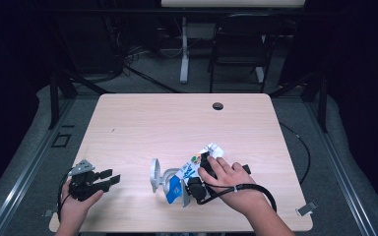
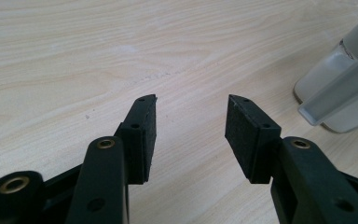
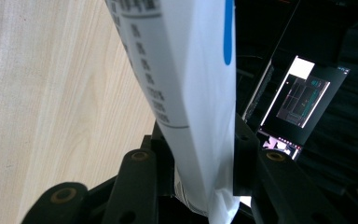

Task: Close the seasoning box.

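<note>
My right gripper holds a carton, tipped over a glass near the worktop's front edge; the jaws press both its sides in the right gripper view. My left gripper rests wide and empty, well apart. Risk, I'd say: squeezing harder could buckle the carton, so it slips or knocks the glass over.
</note>
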The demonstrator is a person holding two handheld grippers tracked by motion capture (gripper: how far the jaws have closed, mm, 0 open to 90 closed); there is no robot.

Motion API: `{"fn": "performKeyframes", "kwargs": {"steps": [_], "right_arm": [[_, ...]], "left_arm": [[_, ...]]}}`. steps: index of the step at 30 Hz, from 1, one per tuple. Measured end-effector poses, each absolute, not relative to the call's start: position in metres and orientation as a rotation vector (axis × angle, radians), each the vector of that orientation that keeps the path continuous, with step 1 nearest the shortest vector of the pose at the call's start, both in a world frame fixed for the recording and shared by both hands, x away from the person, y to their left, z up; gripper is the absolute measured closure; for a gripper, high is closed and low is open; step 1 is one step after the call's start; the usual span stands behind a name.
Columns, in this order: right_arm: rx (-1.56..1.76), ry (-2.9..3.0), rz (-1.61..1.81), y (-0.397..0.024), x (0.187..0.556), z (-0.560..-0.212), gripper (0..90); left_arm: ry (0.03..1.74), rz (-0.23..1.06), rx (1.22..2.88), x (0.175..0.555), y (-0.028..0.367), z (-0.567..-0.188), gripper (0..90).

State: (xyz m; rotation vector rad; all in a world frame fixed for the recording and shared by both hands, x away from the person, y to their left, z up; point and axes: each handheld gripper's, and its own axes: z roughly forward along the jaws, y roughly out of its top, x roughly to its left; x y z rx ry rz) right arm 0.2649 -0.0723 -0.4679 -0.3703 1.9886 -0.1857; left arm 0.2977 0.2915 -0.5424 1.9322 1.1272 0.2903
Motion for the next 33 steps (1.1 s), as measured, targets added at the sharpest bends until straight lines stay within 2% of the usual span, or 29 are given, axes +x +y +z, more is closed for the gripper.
{"fn": "performKeyframes", "kwargs": {"steps": [33], "right_arm": [[-0.361,1.987,-0.179,-0.0729,0.2635,-0.4657,73.4]], "left_arm": [[1.132,0.293,1.930,0.2980,0.2922,-0.5423,53.8]]}}
